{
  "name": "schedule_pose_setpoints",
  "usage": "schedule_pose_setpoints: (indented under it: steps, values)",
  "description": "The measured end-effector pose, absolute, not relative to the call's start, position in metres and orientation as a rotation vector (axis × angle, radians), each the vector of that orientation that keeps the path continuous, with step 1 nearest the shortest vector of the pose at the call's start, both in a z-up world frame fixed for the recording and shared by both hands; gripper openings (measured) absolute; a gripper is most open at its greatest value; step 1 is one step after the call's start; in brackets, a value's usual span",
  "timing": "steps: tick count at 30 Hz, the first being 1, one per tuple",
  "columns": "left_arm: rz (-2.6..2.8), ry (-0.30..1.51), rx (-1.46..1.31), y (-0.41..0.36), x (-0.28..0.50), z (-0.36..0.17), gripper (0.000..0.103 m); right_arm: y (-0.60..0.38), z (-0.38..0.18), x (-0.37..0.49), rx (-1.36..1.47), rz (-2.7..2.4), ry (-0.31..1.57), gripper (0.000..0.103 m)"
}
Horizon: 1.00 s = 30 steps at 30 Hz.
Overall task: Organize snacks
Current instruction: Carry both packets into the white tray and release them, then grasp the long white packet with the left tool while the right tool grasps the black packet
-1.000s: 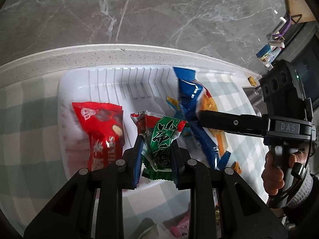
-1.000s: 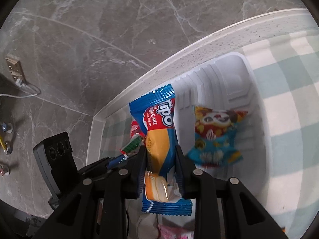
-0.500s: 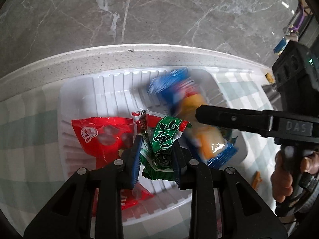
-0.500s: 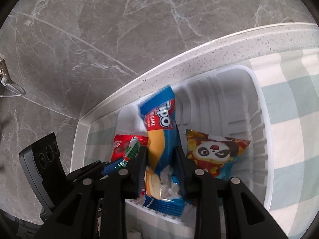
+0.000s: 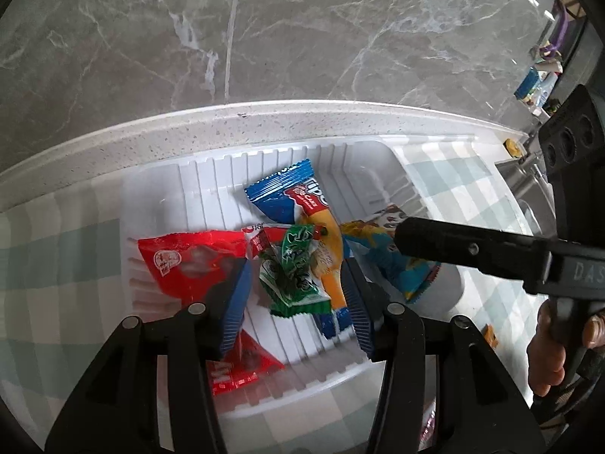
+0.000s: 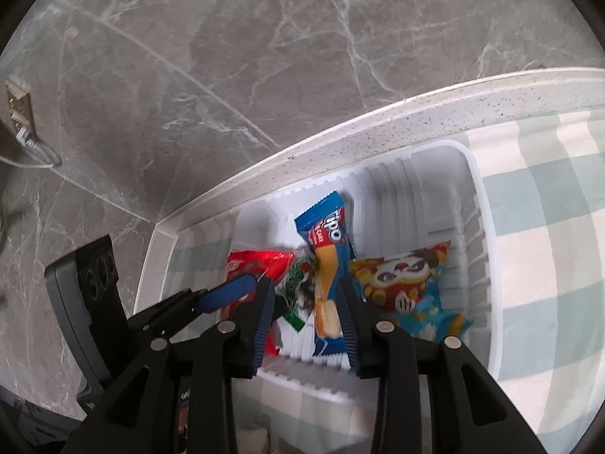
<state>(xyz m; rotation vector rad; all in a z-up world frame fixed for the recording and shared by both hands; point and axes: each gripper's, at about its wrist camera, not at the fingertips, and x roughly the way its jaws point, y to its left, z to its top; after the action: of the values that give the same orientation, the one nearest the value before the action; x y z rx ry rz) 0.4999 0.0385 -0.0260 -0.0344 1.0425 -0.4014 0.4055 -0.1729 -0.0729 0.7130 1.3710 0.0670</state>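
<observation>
both drops look basically done from where i'm sitting. the left gripper has just been opening its jaws, and the green snack packet sits between them with clear daylight on both sides, so nothing is pinched any more; it's lying in the white tray, partly on top of the blue cake bar. same on the other side: the right gripper has just been easing its jaws apart too, only a little way open, and the blue cake bar is between them but the pads don't seem to press on it (the lower end looks like it rests on the tray ribs). the red packet is at the left of the tray under my left jaw, and the panda packet is at the right end. the tray sits on the checked cloth near the back edge of the counter. what worries me: the two grippers are crowded into the same spot, so pulling out carelessly could knock them together. also those crinkly wrappers could snag on a ribbed pad and get dragged back out, and the green packet could slide off the bar.
</observation>
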Motion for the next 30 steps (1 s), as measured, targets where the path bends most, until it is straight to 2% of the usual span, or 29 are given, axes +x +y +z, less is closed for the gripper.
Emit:
schedule_pose_setpoints:
  steps: [15, 30]
  values:
    - [-0.413, 0.986, 0.071, 0.040, 0.412, 0.012, 0.047, -0.157, -0.013, 0.342, 0.604, 0.051, 1.339, 0.044]
    - [-0.400, 1.026, 0.078, 0.064, 0.336, 0.007, 0.047, -0.137, 0.021, 0.260, 0.581, 0.017, 1.360, 0.048]
